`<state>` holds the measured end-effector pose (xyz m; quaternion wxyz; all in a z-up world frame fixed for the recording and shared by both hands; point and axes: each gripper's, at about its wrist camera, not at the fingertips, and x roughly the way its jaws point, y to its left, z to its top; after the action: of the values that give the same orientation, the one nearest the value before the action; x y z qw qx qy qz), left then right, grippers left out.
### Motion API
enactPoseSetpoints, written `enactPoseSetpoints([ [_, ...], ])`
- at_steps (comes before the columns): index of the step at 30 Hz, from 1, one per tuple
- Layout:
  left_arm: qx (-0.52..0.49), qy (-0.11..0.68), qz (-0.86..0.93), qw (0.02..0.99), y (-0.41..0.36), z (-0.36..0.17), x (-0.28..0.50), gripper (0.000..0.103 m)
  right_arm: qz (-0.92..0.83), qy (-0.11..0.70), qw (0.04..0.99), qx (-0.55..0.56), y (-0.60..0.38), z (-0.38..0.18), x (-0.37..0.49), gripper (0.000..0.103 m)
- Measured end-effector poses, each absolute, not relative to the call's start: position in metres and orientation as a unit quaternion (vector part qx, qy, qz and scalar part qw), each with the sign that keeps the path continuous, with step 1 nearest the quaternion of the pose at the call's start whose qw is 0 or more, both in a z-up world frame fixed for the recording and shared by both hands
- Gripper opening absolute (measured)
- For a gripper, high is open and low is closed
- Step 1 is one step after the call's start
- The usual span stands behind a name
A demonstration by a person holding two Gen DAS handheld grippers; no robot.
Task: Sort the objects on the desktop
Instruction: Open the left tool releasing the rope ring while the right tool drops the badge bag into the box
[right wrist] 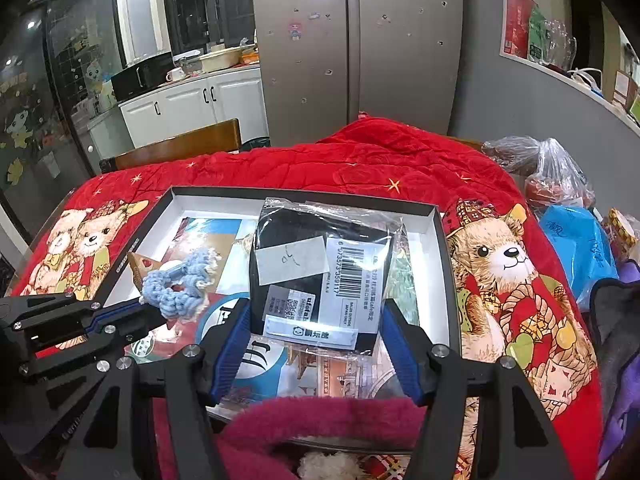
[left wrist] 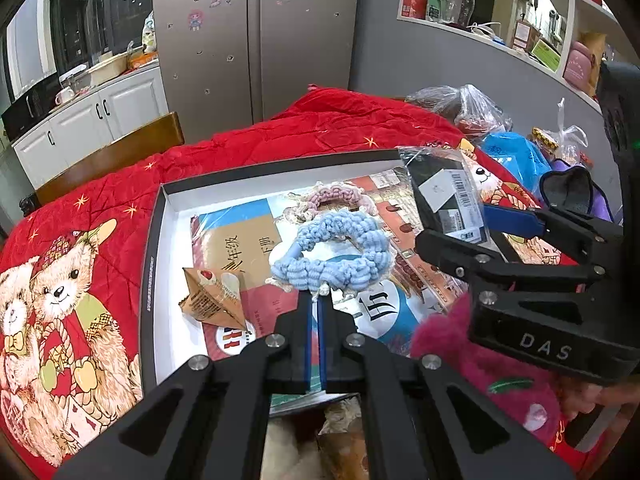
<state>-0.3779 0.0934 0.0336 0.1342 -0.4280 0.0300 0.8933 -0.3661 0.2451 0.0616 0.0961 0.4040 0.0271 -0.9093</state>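
Left wrist view: the left gripper [left wrist: 316, 312] is closed almost fully, pinching the blue ring [left wrist: 334, 254] by its lower edge, the ring held over the box [left wrist: 149, 264]. A pink ring [left wrist: 336, 198] lies in the box just behind it, and a paper wedge [left wrist: 212, 296] lies to the left on the books [left wrist: 236, 240].

Right wrist view: the right gripper [right wrist: 316, 348] is wide open, its blue pads either side of the near edge of the packet [right wrist: 320, 268]. Whether a pad touches the film cannot be told. The packet lies in the right half of the box, tilted against its far wall.

Procedure, as judged from this state:
1. Lower the blue ring beside the pink ring so like items group together. Release only once it rests on the books.
2. Keep the left gripper clear of the paper wedge; it looks light and easily displaced.
3. With the right gripper, close on the packet's stiff body, not the loose film, which will probably slip.
4. Keep the two grippers well apart while both work inside the box.
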Motion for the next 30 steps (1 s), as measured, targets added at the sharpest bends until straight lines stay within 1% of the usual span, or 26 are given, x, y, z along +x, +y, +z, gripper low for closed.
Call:
enactPoseSetpoints([
  [2, -0.431, 0.027, 0.892, 0.131, 0.093, 0.033, -0.378, 0.012, -0.908, 0.024, 0.101, 0.407, 0.246, 0.061, -0.366, 0.067],
  [3, -0.432, 0.026, 0.892, 0.131, 0.092, 0.033, -0.377, 0.027, -0.907, 0.023, 0.101, 0.409, 0.246, 0.061, -0.366, 0.067],
  [4, -0.432, 0.027, 0.892, 0.130, 0.092, 0.033, -0.377, 0.051, -0.907, 0.025, 0.101, 0.408, 0.246, 0.061, -0.366, 0.067],
  [6, -0.426, 0.030, 0.896, 0.122, 0.090, 0.037, -0.374, 0.072, -0.907, 0.030, 0.097, 0.410, 0.246, 0.062, -0.367, 0.074],
  [8, -0.411, 0.033, 0.904, 0.114, 0.089, 0.043, -0.371, 0.075, -0.906, 0.026, 0.096, 0.411, 0.248, 0.064, -0.366, 0.080],
  [10, -0.407, 0.038, 0.906, 0.108, 0.089, 0.046, -0.371, 0.081, -0.906, 0.013, 0.101, 0.411, 0.252, 0.066, -0.366, 0.081],
  [15, -0.412, 0.036, 0.904, 0.106, 0.088, 0.046, -0.372, 0.081, -0.903, -0.002, 0.101, 0.417, 0.256, 0.066, -0.366, 0.081],
  [22, -0.408, 0.030, 0.906, 0.109, 0.085, 0.048, -0.371, 0.081, -0.903, -0.002, 0.104, 0.416, 0.255, 0.069, -0.366, 0.081],
  [30, -0.403, 0.014, 0.908, 0.111, 0.077, 0.060, -0.366, 0.081, -0.910, -0.008, 0.107, 0.401, 0.256, 0.082, -0.358, 0.081],
])
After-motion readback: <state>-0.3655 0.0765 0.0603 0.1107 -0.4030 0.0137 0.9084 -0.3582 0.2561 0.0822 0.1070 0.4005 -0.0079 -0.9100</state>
